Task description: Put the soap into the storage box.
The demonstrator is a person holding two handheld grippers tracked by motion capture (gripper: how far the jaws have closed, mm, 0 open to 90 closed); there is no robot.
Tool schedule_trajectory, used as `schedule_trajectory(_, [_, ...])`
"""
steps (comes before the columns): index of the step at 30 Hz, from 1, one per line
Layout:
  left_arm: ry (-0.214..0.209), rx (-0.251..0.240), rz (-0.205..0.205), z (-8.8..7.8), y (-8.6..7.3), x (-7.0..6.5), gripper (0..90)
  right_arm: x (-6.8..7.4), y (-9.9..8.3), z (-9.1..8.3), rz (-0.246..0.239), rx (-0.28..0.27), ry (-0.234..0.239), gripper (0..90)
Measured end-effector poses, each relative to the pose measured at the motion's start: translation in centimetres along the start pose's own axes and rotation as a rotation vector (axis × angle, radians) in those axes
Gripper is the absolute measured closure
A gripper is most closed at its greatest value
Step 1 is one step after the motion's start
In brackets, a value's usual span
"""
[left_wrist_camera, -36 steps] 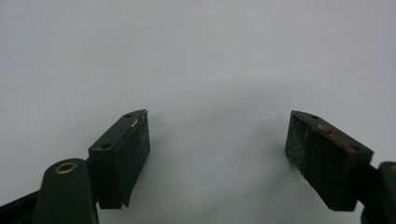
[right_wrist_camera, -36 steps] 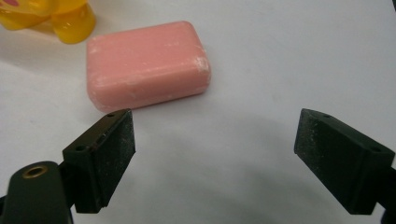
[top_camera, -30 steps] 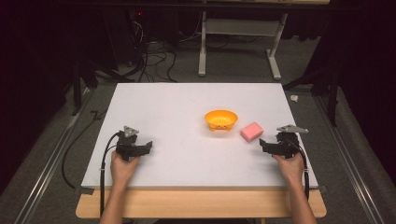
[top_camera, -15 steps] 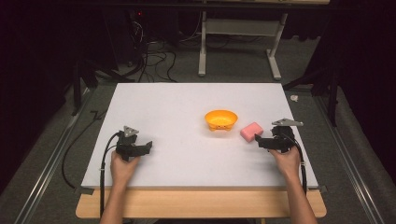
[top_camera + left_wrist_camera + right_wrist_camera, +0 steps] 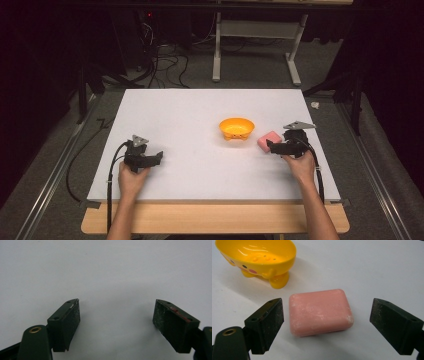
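Right gripper view puts the pink soap bar [image 5: 320, 312] at the centre of the frame, lying flat on the white table [image 5: 374, 270] between the two black jaws of the right gripper [image 5: 327, 326], which stand wide apart with a gap on each side of the bar and touch nothing. The yellow soap dish [image 5: 259, 258] sits at the upper left of that frame, on stubby feet, near the bar but apart from it. From the high view the bar [image 5: 268, 140] lies right of centre, just beside the dish [image 5: 236, 128] and at the tips of the right gripper [image 5: 274, 146]. The bar looks solid, rounded at every edge, with a chalky dry film; it is likely stiff and fairly light, but smooth enough to squirt out of a hard pinch, so a hold across its two long flat sides, low and centred, seems safest. The left gripper [image 5: 156, 157] rests at the lower left of the high view; in the left gripper view its jaws [image 5: 116, 325] are spread wide over bare white surface. The tabletop [image 5: 190, 115] is a matt white sheet on a wooden board, uncluttered. Around it the room is dark, with grey floor, cables and a metal frame at the top.
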State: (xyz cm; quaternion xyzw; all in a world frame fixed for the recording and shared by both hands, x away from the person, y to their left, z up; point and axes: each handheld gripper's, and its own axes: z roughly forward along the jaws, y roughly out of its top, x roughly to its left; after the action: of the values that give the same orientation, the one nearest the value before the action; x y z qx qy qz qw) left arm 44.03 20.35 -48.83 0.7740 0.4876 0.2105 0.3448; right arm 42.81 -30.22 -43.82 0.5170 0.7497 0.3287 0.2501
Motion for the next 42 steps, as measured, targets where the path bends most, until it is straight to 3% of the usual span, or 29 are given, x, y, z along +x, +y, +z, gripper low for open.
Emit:
schedule_trajectory(9, [0.001, -0.001, 0.000, 0.0, 0.0, 0.0, 22.3, 0.1, 0.7, 1.5, -0.003, 0.023, 0.009, 12.3])
schedule_trajectory(32, [0.007, -0.005, 0.004, 0.0, 0.0, -0.1, 22.4, 0.3, -0.5, 5.1, -0.013, 0.137, 0.031, 12.0])
schedule_trajectory(42, [0.007, -0.003, 0.003, 0.0, 0.0, -0.1, 22.2, 0.1, -0.9, 5.3, -0.016, 0.124, 0.048, 12.6])
